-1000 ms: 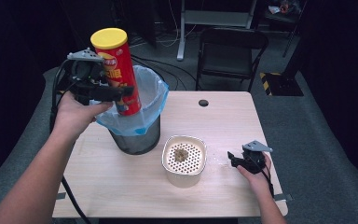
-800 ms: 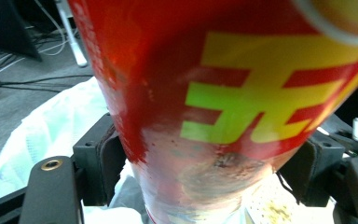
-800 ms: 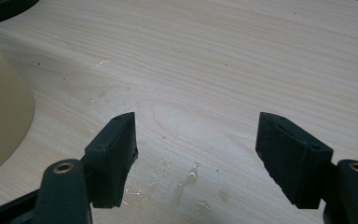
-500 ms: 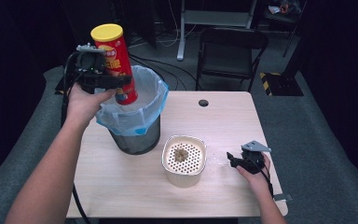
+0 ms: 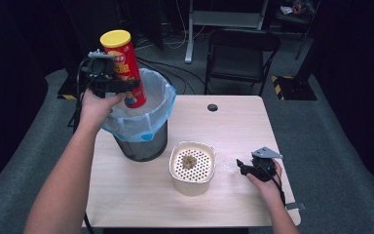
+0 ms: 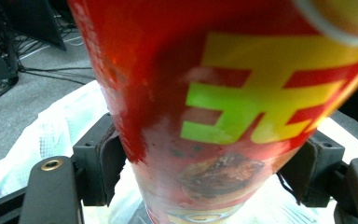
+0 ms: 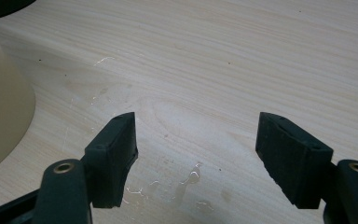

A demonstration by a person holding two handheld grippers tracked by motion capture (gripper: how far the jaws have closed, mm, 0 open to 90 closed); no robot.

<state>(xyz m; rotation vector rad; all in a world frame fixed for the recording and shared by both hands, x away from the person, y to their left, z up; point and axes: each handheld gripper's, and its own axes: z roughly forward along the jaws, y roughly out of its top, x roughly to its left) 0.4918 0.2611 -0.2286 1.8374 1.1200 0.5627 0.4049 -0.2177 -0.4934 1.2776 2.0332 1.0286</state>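
A pale wood table (image 5: 141,190) stands in a dark room, with a bin (image 5: 141,139) lined with a thin blue bag on it. The left gripper (image 5: 108,84) squeezes a tall red chip can (image 5: 125,73) around its middle, right above the bin; the can looks light, stiff and smooth, so it may slip. The right gripper (image 5: 246,168) rests empty with its jaws wide apart beside a cream bowl (image 5: 191,168) with a holey lid.

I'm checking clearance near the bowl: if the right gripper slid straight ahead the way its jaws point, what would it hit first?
Probably the cream perforated-lid bowl: the right gripper lies on the pale wooden table, open and pointing toward it, though the bowl sits left of centre in its own view.
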